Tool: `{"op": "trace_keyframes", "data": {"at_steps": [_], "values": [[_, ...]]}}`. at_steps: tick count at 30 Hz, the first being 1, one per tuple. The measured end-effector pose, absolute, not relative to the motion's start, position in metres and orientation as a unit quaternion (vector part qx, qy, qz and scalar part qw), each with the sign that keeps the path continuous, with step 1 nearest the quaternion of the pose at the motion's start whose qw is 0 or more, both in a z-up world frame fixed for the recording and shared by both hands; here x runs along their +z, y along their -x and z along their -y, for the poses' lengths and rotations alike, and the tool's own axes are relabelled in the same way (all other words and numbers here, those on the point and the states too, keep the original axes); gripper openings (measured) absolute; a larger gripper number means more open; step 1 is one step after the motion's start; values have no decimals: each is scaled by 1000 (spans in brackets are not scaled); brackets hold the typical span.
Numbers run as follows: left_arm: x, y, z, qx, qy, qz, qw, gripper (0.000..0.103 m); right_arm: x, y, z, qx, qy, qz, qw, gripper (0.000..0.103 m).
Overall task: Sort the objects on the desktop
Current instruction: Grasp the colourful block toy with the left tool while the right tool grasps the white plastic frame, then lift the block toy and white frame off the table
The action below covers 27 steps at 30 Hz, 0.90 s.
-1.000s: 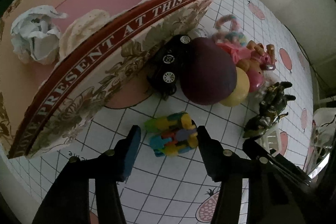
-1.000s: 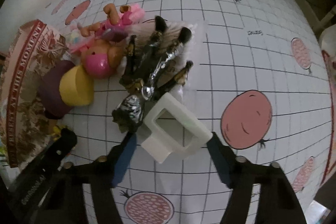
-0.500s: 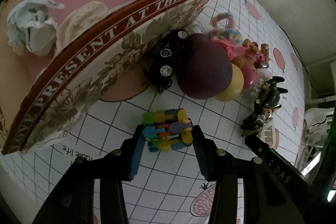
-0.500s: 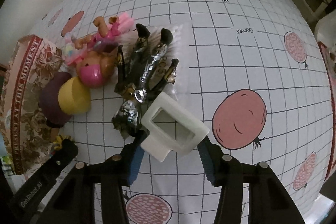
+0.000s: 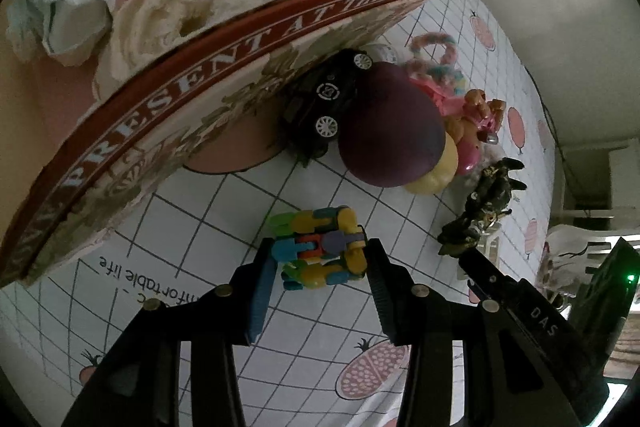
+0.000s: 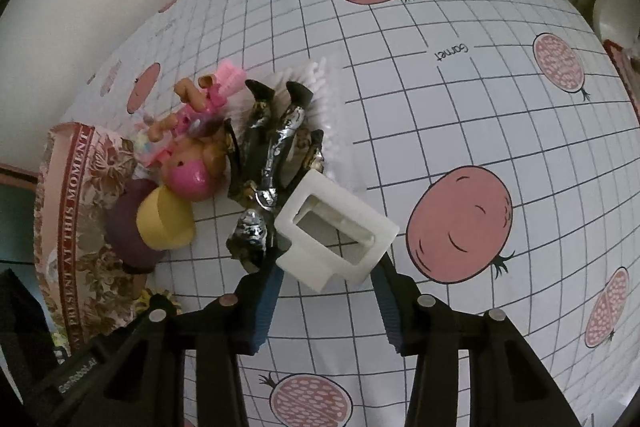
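Multicolour link toy [image 5: 318,249]: folded into a compact block, pinched between left hand-held gripper [image 5: 320,259] pads, just in front of the floral box [image 5: 224,67]. White plastic frame piece [image 6: 336,231]: rectangular with open window, tilted, between closing pads of right hand-held gripper [image 6: 328,267]. On the bench: black toy car [image 5: 324,99] against box wall, purple-and-yellow mushroom toy [image 5: 396,135] beside it, pink doll [image 6: 192,147], dark metallic figure [image 6: 272,155].

The tablecloth [image 6: 460,107] is white with a dark grid and pink fruit prints. The floral box [image 5: 224,83] carries a red band – white lettering – and the block toy [image 5: 316,247] mixes blue, yellow, green, orange.
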<state>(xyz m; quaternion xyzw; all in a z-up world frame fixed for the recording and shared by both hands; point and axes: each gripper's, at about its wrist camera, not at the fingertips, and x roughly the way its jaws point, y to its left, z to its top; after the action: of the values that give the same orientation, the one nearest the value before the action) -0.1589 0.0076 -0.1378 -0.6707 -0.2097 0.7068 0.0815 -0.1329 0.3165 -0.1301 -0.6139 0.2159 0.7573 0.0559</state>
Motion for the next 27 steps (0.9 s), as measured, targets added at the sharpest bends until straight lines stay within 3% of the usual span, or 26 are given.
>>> {"op": "trace_keyframes", "data": {"at_steps": [6,19,22,27], "values": [[-135,156,-2,702,669,225,89,46,-125,117,-330,761,599,-242,52,45],[-131,146,10,694,673,240,88,46,-145,137,-304,750,628,-202,51,46],[-132,146,12,690,675,246,88,46,-146,137,-306,747,630,-206,52,48],[-130,145,20,688,674,254,86,46,-143,136,-308,744,638,-187,59,62]]}}
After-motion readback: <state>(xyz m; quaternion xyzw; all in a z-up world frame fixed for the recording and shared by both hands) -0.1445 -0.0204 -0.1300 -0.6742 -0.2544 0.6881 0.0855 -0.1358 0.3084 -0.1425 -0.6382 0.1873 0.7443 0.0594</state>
